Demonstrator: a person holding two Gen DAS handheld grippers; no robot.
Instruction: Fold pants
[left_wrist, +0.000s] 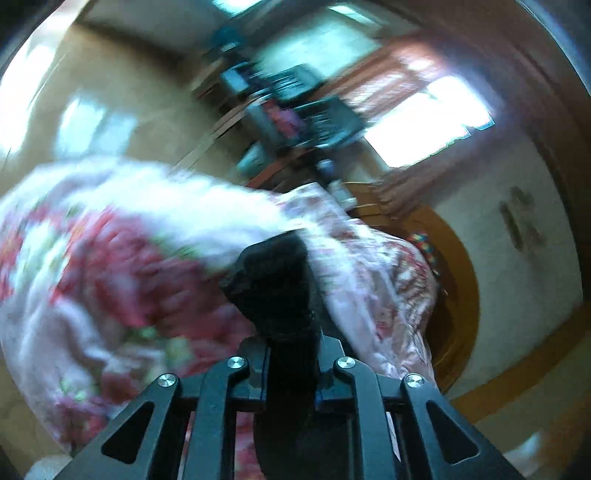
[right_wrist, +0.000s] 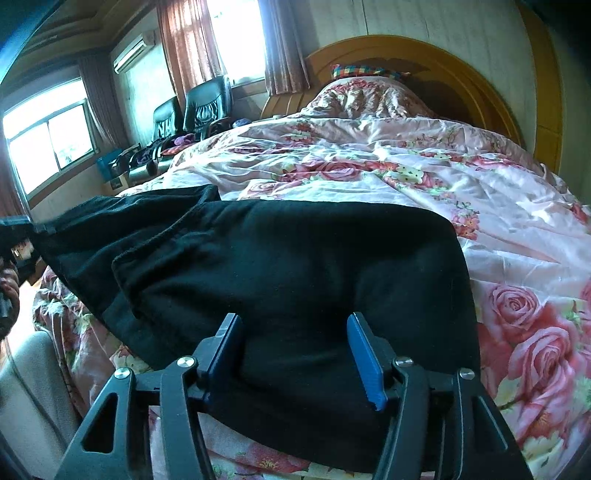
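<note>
While the black fabric pants (right_wrist: 280, 266) lie spread across the near edge of the rose-printed pink bedspread (right_wrist: 424, 166), the right gripper (right_wrist: 295, 354) rests over them, fingers apart. At the bed's left edge, the left gripper (left_wrist: 273, 280) is clamped on black cloth.

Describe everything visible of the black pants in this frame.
The black pants are a thick, matte, fleece-like garment lying flat across the near edge of the floral bedspread, with a visible seam and layered legs trailing toward the left. The right tongs stand open over the near end, their blue pads either side of the cloth. In the blurred left wrist view, the left tongs are shut on a bunched black fold of them.
</note>
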